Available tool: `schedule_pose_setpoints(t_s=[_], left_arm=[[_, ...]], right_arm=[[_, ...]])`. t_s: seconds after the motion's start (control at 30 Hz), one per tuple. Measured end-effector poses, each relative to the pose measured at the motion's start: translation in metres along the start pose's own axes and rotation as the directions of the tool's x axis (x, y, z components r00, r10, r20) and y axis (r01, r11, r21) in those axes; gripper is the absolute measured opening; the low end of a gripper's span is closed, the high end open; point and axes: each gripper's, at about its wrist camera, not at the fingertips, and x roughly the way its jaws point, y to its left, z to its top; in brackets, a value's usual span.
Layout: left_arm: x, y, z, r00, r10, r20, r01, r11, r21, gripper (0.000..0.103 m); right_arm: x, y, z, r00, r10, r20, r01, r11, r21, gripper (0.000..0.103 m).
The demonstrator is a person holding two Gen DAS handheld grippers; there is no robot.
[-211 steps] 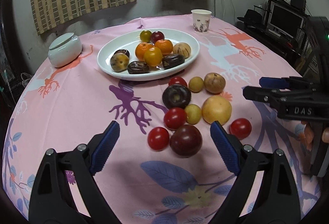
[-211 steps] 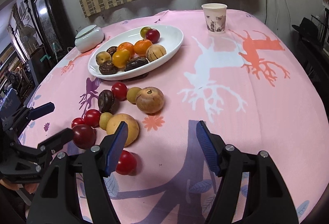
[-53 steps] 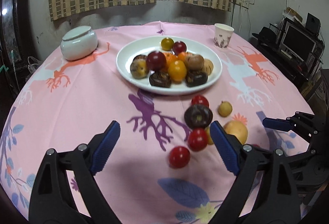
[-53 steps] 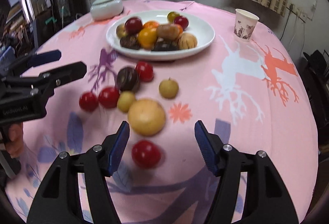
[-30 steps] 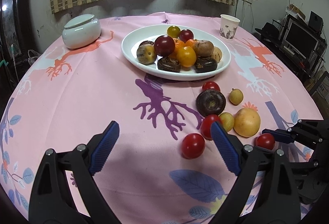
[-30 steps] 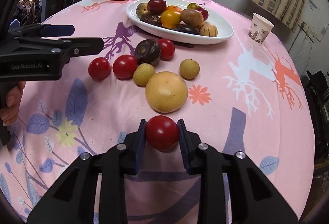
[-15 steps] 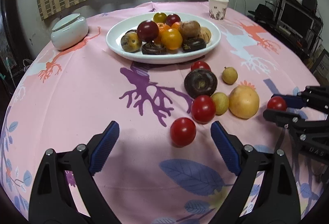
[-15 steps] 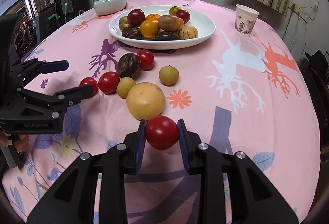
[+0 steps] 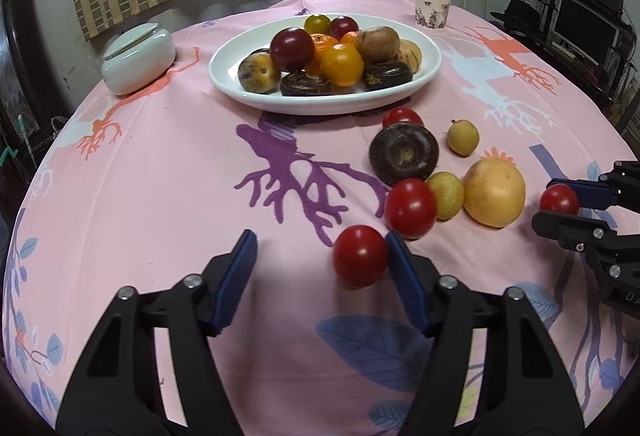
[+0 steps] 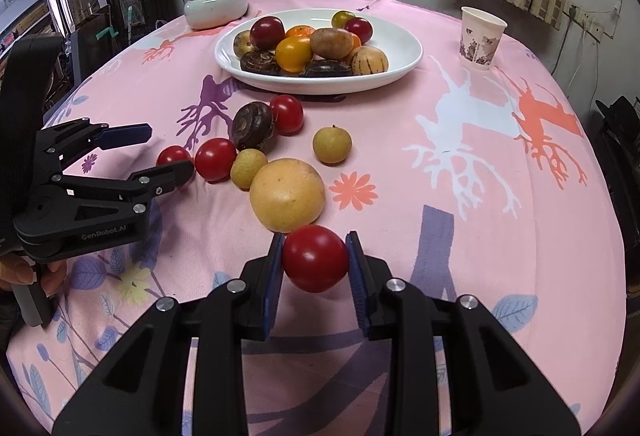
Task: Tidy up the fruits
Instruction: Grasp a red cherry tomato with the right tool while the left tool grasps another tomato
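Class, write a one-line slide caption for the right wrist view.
Right gripper shut on a red tomato, white plate of fruit ahead.

The right gripper [image 10: 315,263] clamps a red tomato [image 10: 315,259]; the left gripper [image 9: 320,263] hovers low, jaws spread wide.

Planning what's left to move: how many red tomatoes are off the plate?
4: one held in the right tongs, one between the open left tongs, one beside it, one by the plate.
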Motion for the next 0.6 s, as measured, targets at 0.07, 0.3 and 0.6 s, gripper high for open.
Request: schedule_pose_setpoints(t_s=[0.07, 0.3, 0.6], left_arm=[[0.0022, -0.0029, -0.0009, 1.0, -0.025, -0.013, 0.025, 1.0, 0.013, 0.054], [0.0024, -0.0065, -0.0024, 0.996, -0.08, -0.029, 0.08, 0.997, 0.008, 0.033], [-0.0066, -0.0007, 0.0008, 0.989, -0.142, -0.027, 0.141, 0.989, -0.041, 0.027]], right_arm=[[0.001, 0.0005, -0.0002, 1.0, 0.002, -0.004, -0.002, 1.0, -0.001, 0.031], [-0.0013, 0.0, 0.0002, 1.0, 0.003, 0.003, -0.003, 1.0, 0.0, 0.031], [-0.0051, -0.0021, 0.0014, 1.0, -0.002, 0.014, 0.002, 1.0, 0.008, 0.031]])
